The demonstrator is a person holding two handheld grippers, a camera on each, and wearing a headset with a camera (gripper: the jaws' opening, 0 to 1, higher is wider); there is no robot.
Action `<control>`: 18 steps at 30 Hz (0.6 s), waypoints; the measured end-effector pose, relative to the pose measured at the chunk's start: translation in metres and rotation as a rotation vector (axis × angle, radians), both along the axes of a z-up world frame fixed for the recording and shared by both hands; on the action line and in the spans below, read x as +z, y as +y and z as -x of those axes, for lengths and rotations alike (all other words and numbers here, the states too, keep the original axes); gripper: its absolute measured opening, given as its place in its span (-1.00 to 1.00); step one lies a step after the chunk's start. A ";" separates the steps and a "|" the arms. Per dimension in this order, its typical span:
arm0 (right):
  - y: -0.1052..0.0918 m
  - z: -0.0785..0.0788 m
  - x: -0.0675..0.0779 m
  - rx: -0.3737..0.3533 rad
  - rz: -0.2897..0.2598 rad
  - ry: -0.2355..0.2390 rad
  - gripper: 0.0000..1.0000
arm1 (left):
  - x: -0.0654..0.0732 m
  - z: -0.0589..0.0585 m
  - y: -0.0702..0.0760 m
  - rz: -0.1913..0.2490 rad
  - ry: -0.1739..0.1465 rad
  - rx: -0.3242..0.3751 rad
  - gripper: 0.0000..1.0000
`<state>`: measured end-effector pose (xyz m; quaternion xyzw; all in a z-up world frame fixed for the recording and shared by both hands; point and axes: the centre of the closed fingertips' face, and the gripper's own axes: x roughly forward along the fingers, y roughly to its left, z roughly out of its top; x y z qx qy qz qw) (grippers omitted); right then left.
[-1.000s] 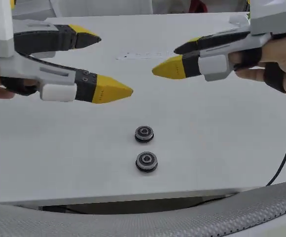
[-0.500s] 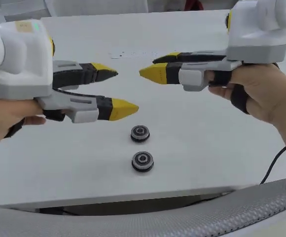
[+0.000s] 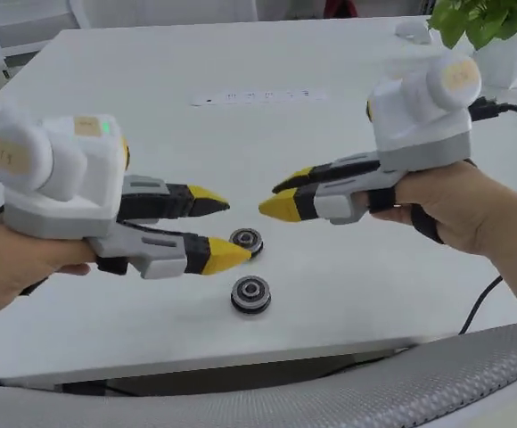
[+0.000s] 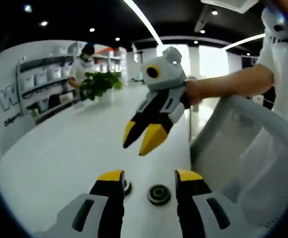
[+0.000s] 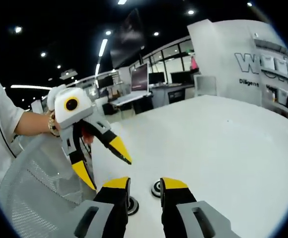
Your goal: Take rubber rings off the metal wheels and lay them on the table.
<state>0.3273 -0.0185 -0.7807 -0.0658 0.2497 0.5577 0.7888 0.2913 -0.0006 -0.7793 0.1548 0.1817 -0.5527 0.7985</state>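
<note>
I have two small round metal wheels on the white worktop [image 3: 356,276], one just beside the other and near its front edge: the near wheel [image 3: 250,293] lies in the open, and the far wheel [image 3: 246,239] is partly covered in the head view by my left tool. Each wheel has its black rubber ring [image 3: 250,308] on its rim, and no ring lies loose on the worktop.

The left gripper [image 3: 239,229] has its yellow-tipped fingers spread wide with nothing between them. The lower tip overlaps the far wheel in the head view, and I cannot tell whether it touches. In the left gripper view both wheels sit just beyond the two tips, one near each finger.

The right gripper [image 3: 267,198] faces the left one from the other side, tips close to it but apart. Its fingers are parted only a little and hold nothing. In the right gripper view the wheels lie just beyond and under its tips.

A black cable [image 3: 488,299] trails off the worktop's right edge, and a green potted plant [image 3: 472,22] stands at the far right corner.
</note>
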 end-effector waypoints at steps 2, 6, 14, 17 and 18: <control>-0.001 0.012 -0.018 0.039 0.078 0.018 -0.59 | -0.007 0.002 0.000 -0.040 -0.014 -0.013 -0.13; -0.004 0.032 -0.049 0.106 0.195 0.074 -0.59 | -0.014 0.002 -0.003 -0.026 0.013 -0.007 -0.18; -0.001 0.047 -0.067 0.177 0.229 0.096 -0.56 | -0.036 0.003 0.000 -0.106 0.005 -0.011 -0.28; 0.001 0.049 -0.072 0.219 0.246 0.051 -0.57 | -0.041 0.004 0.001 -0.131 -0.011 -0.021 -0.37; 0.001 0.049 -0.073 0.223 0.250 0.044 -0.58 | -0.042 0.005 0.000 -0.133 -0.011 -0.025 -0.38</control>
